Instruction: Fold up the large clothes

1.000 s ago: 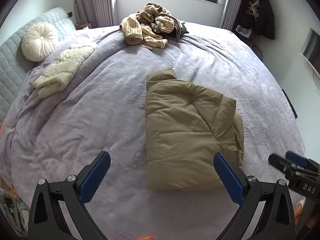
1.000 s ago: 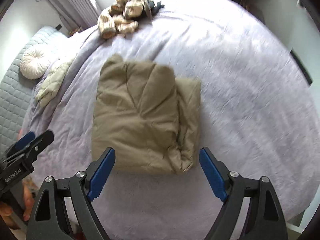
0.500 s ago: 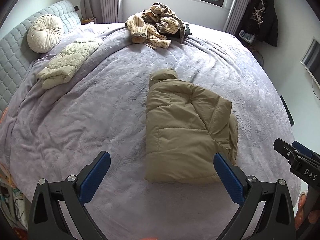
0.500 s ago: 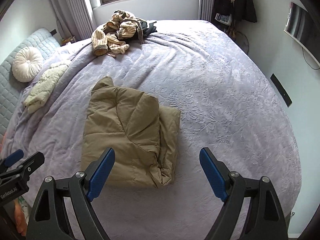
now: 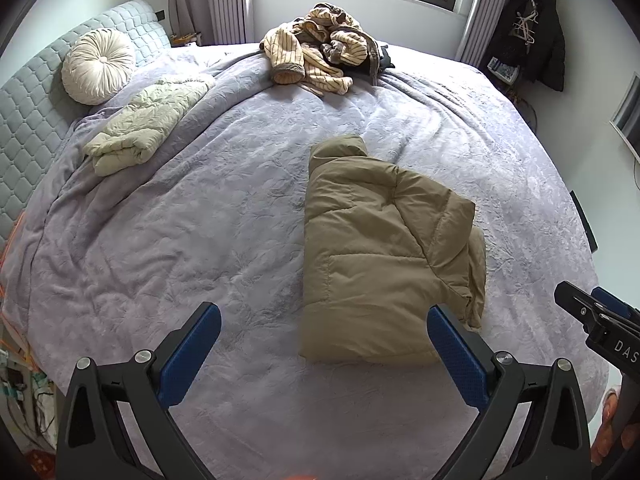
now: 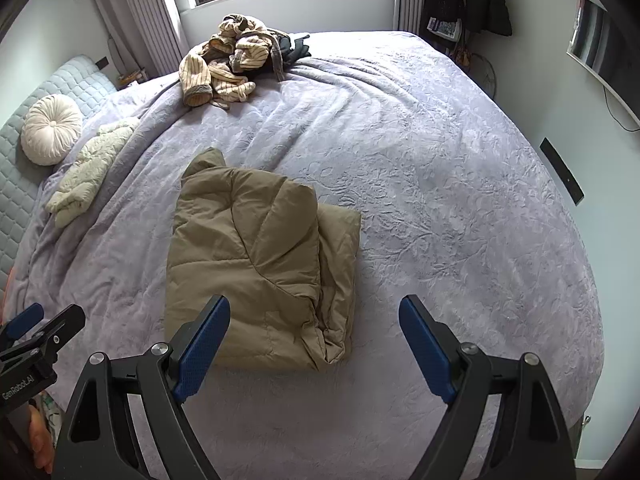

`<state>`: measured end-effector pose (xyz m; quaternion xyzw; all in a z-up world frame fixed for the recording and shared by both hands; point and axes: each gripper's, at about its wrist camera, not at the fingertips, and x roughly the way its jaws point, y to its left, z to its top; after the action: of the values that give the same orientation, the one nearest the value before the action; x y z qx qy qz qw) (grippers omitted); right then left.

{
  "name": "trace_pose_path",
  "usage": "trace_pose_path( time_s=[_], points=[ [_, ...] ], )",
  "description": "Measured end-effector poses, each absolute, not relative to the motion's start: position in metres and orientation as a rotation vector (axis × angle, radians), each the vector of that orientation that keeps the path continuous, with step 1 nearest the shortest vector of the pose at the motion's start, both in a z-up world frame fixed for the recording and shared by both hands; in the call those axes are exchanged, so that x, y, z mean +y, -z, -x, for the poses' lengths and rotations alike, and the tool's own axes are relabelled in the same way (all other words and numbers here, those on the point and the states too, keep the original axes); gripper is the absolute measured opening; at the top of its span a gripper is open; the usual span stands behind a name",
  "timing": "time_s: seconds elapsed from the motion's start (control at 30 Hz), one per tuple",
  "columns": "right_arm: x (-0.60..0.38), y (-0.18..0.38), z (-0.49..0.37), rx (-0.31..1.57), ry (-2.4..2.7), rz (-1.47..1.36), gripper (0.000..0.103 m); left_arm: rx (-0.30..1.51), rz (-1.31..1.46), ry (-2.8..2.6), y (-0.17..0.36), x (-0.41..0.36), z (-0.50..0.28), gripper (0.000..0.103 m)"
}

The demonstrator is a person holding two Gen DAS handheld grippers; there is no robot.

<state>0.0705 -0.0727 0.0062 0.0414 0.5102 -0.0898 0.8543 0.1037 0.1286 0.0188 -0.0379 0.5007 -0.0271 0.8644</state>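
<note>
A tan puffer jacket (image 5: 376,248) lies folded into a thick rectangle on the lavender bedspread (image 5: 200,240), its hood end pointing toward the window. It also shows in the right wrist view (image 6: 260,268). My left gripper (image 5: 320,352) is open and empty, held above the near edge of the bed, with the jacket's near edge between its blue fingers. My right gripper (image 6: 316,348) is open and empty, above the jacket's near right corner. Each gripper shows at the edge of the other's view.
A pile of striped cream clothes (image 5: 320,56) lies at the far side of the bed by the window. A pale quilted garment (image 5: 148,124) lies folded near a round cushion (image 5: 98,66) and the headboard. A dark coat (image 5: 540,48) hangs at the right wall.
Both grippers have pulled back and risen from the folded jacket, staying open. The jacket lies still on the bed.
</note>
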Motion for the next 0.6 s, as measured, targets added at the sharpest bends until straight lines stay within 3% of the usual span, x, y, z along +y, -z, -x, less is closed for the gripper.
trace_pose_path(
  time_s=[0.6],
  points=[
    [-0.0717,-0.0063,-0.0694,1.076,0.189,-0.087,0.088,1.062,0.064,0.044,-0.0136,0.1335,-0.1051,0.103]
  ],
)
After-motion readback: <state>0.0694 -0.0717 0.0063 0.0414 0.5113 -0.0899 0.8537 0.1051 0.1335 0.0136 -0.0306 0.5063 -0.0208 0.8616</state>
